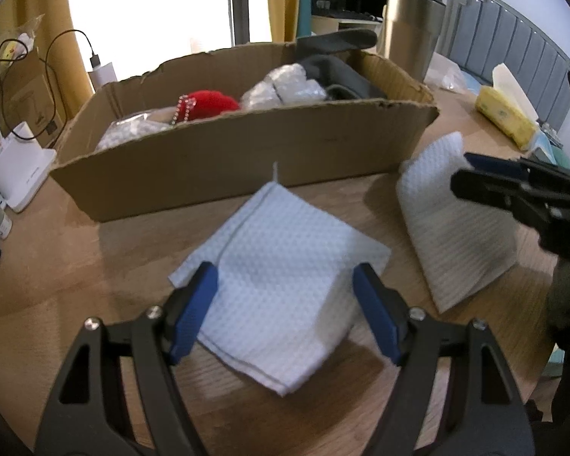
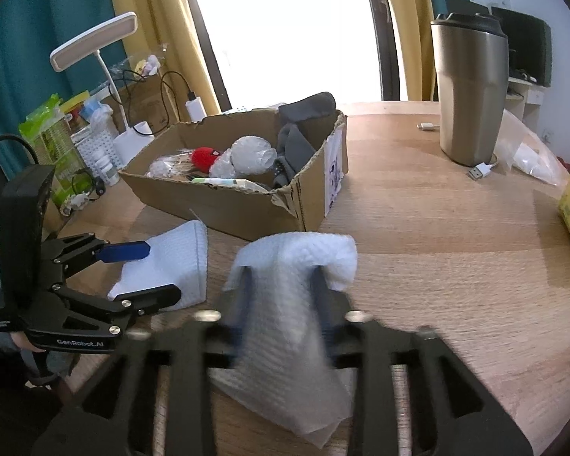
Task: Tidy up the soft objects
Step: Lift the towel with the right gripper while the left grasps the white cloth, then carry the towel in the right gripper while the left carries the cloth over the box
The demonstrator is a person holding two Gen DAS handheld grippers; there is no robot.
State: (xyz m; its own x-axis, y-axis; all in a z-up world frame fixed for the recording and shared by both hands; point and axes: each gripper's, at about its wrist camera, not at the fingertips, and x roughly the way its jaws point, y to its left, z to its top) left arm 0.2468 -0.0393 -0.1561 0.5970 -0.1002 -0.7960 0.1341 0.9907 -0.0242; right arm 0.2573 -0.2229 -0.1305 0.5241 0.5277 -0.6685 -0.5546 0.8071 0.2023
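Observation:
A folded white waffle cloth (image 1: 277,228) lies flat on the wooden table, in front of the cardboard box (image 1: 228,159). My left gripper (image 1: 285,269) hovers over its near half, open, one blue pad on each side of it. A second white cloth (image 2: 304,247) stands bunched up and drapes between and over the fingers of my right gripper (image 2: 283,271). Those fingers are blurred and stand apart, not pinching it. The left wrist view shows that cloth (image 1: 456,235) to the right, with the right gripper (image 1: 461,173) at its top edge. The box holds a red plush (image 1: 209,104), grey fabric and clear plastic wrap.
A steel tumbler (image 2: 471,87) stands at the back right of the table, a USB cable (image 2: 480,169) at its foot. A yellow tissue pack (image 1: 505,116) lies at the right edge. A desk lamp (image 2: 95,45), chargers and bottles crowd the left side beyond the box (image 2: 228,209).

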